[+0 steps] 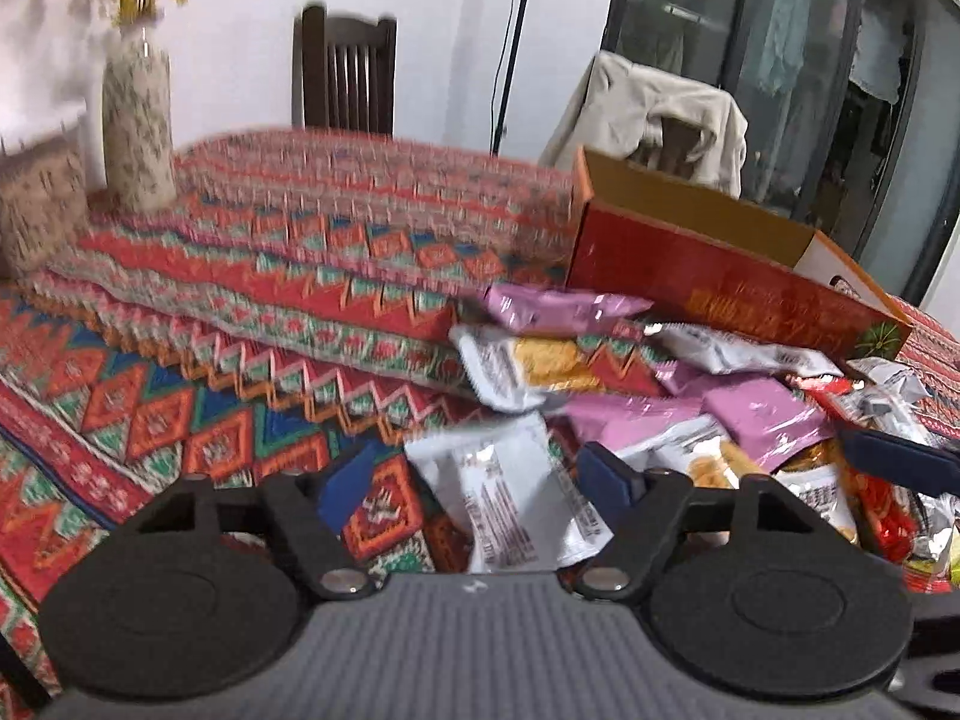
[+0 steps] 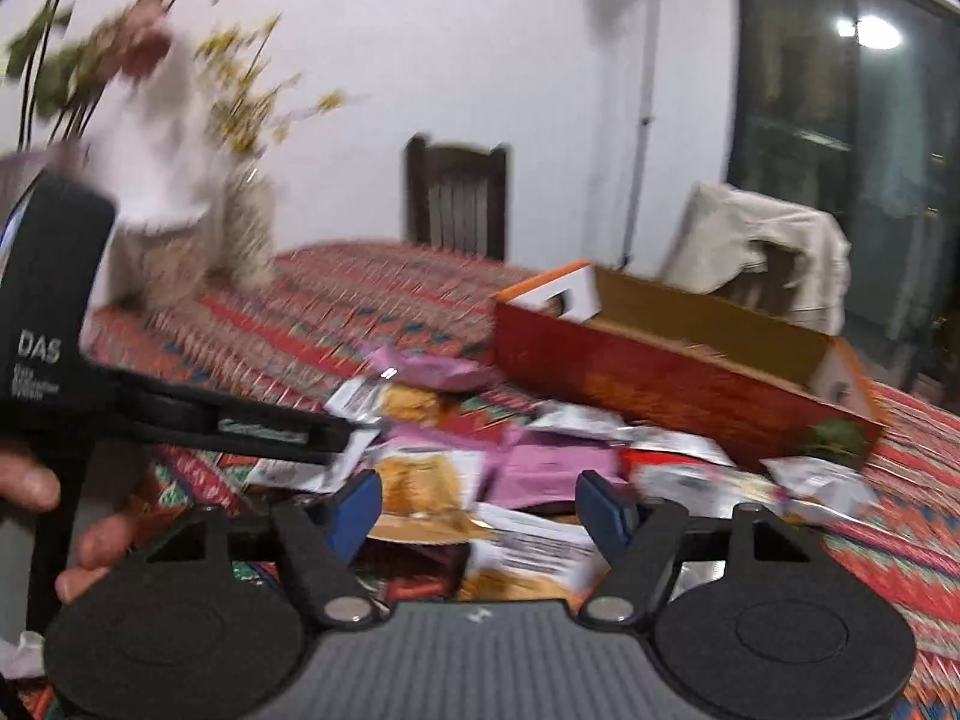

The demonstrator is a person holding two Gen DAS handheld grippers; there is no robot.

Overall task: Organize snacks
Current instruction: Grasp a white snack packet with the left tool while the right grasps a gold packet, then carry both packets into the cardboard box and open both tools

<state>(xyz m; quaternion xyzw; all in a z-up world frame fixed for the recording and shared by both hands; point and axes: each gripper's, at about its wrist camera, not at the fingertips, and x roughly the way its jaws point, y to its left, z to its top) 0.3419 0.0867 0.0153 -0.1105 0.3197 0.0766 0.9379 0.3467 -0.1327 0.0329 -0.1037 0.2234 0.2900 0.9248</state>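
Note:
A pile of snack packets lies on the patterned tablecloth point(image 1: 210, 360): pink ones point(image 1: 756, 420), white ones with yellow pictures point(image 1: 528, 369). Behind the pile stands an open red cardboard box point(image 1: 720, 294) point(image 2: 660, 372). My left gripper point(image 1: 474, 483) hovers open at the pile's left edge, over a white packet point(image 1: 510, 498) that touches neither blue pad. My right gripper point(image 2: 480, 510) is open low over the pile's middle, above yellow and white packets point(image 2: 432, 480), gripping none. The left gripper's black body point(image 2: 54, 312), held by a hand point(image 2: 36, 480), shows at the left of the right wrist view. Both views are blurred.
A patterned vase with yellow flowers point(image 1: 138, 120) and a fabric-covered box point(image 1: 36, 204) stand at the table's far left. A dark wooden chair point(image 1: 345, 78) and a chair draped with a beige garment point(image 1: 654, 114) stand behind the table. Glass doors point(image 1: 810, 60) are at right.

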